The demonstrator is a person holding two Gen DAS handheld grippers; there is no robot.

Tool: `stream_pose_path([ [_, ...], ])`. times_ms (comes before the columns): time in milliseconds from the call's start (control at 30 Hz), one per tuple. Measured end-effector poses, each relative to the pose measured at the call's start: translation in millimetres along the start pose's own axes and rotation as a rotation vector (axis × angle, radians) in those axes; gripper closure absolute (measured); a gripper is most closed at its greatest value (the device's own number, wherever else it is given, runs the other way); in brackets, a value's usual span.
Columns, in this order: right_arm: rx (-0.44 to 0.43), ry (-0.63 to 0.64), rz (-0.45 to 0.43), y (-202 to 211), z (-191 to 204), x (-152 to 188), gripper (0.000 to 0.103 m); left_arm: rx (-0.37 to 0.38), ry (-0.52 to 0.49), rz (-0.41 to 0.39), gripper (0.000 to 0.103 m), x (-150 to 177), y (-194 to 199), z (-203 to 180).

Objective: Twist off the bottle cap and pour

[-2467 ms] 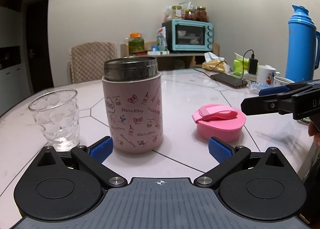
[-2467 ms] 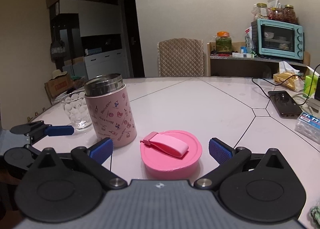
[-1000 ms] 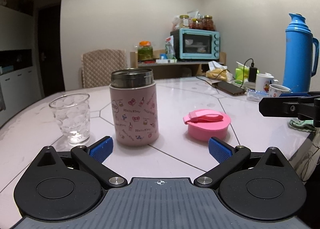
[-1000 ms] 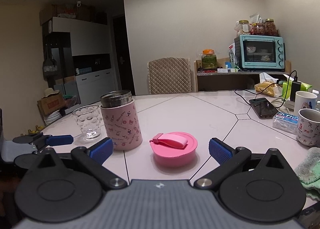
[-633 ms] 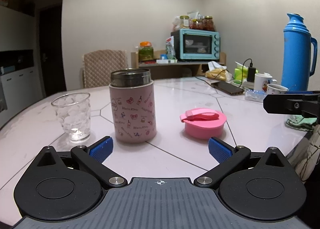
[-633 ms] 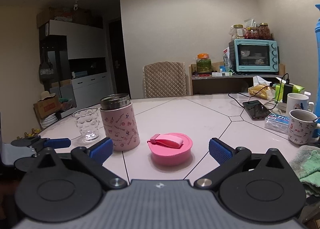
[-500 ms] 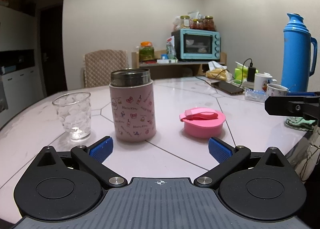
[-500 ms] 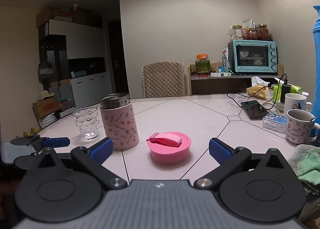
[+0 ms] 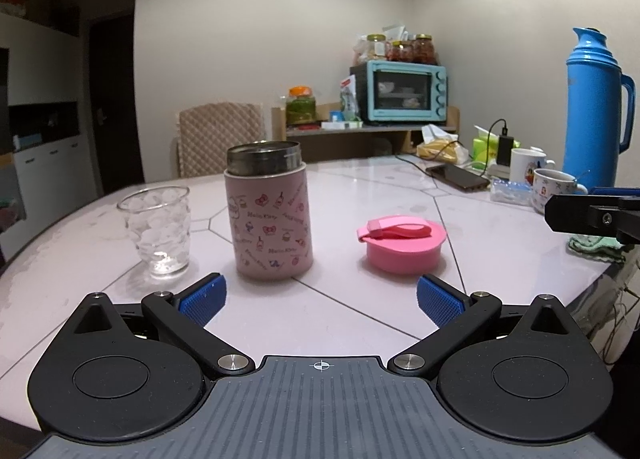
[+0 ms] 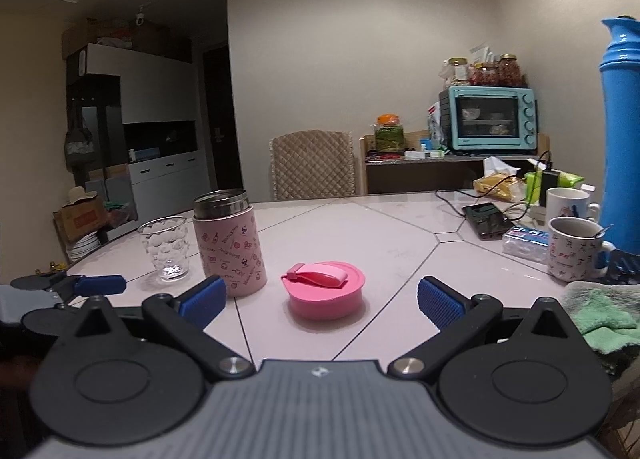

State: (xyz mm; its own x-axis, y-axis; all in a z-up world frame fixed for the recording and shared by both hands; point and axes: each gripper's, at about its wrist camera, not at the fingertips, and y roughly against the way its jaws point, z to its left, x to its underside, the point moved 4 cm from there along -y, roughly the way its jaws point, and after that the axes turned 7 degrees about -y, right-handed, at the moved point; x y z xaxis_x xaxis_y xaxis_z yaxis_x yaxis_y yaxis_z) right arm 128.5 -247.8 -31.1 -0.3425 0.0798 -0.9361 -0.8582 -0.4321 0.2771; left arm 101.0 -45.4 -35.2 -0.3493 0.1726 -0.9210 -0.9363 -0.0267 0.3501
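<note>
A pink Hello Kitty flask [image 9: 270, 215] stands upright and uncapped on the white table [image 9: 360, 187], its steel rim open; it also shows in the right wrist view [image 10: 229, 243]. Its pink cap [image 9: 402, 243] with a strap lies on the table to the right of it, and shows in the right wrist view [image 10: 326, 291]. A clear glass [image 9: 158, 230] stands left of the flask, also in the right wrist view [image 10: 166, 247]. My left gripper [image 9: 320, 301] is open and empty, short of the flask. My right gripper [image 10: 320, 301] is open and empty, short of the cap.
A tall blue thermos [image 9: 596, 111], two mugs [image 10: 574, 249], a phone [image 10: 486, 221] on a cable and a green cloth [image 10: 600, 315] crowd the table's right side. A chair [image 10: 312, 165] stands behind the table. A shelf with a teal oven [image 9: 400, 93] is at the back.
Both grippers have drawn back from the table, so flask, cap and glass look smaller and farther. Both stay open and empty. The flask, cap and glass have not moved.
</note>
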Motion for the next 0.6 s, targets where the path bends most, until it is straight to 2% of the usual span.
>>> stream_pose_path([
  [333,0.055,0.003,-0.021,11.8,1.7,0.7,0.000,-0.009,-0.001,-0.016,0.000,0.2,14.3,-3.2],
  [600,0.055,0.009,-0.011,12.4,8.9,7.5,0.000,-0.020,-0.004,-0.019,0.000,2.6,23.6,-3.7],
])
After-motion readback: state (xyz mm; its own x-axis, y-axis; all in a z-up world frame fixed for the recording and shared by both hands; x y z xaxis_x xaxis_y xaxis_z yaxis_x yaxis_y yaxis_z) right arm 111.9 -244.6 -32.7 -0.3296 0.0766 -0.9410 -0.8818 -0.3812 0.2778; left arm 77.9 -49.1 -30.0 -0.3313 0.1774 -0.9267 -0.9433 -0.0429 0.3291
